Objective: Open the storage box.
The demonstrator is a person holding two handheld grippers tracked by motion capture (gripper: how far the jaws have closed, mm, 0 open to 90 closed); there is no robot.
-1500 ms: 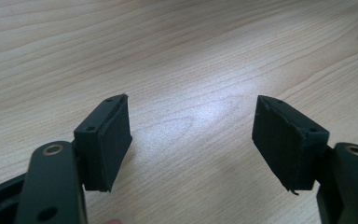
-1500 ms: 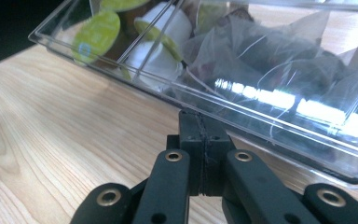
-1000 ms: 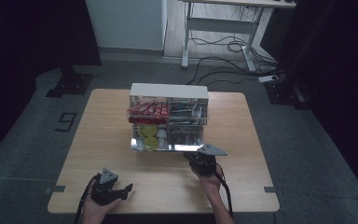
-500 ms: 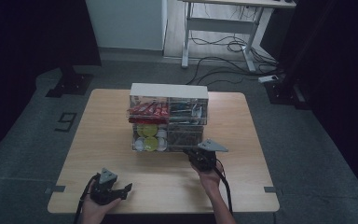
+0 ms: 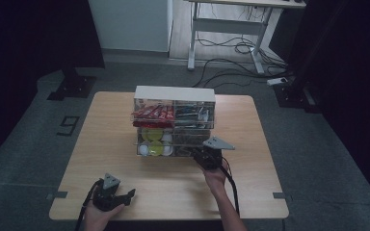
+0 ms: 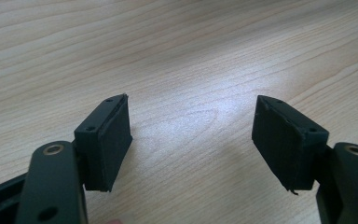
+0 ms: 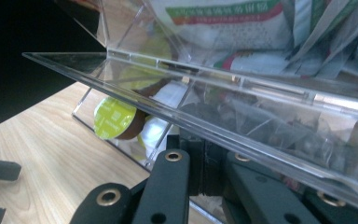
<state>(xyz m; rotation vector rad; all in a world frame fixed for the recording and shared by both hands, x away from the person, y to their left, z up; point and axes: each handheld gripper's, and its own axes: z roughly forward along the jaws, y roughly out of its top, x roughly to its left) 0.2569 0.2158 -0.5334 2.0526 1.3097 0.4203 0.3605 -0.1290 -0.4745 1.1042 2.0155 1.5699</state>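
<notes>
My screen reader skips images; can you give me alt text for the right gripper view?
The right gripper, jaws shut, lifts the front flap of a clear acrylic organizer. Behind it lie a yellow-green coffee capsule and sachets.

Lab or recording studio: lone wooden bench (image 5: 125, 144) on grey carpet, black curtains around, cables (image 5: 231, 48) trailing under metal-legged desk (image 5: 221, 24), tape number "9" (image 5: 68, 125) on floor.
</notes>
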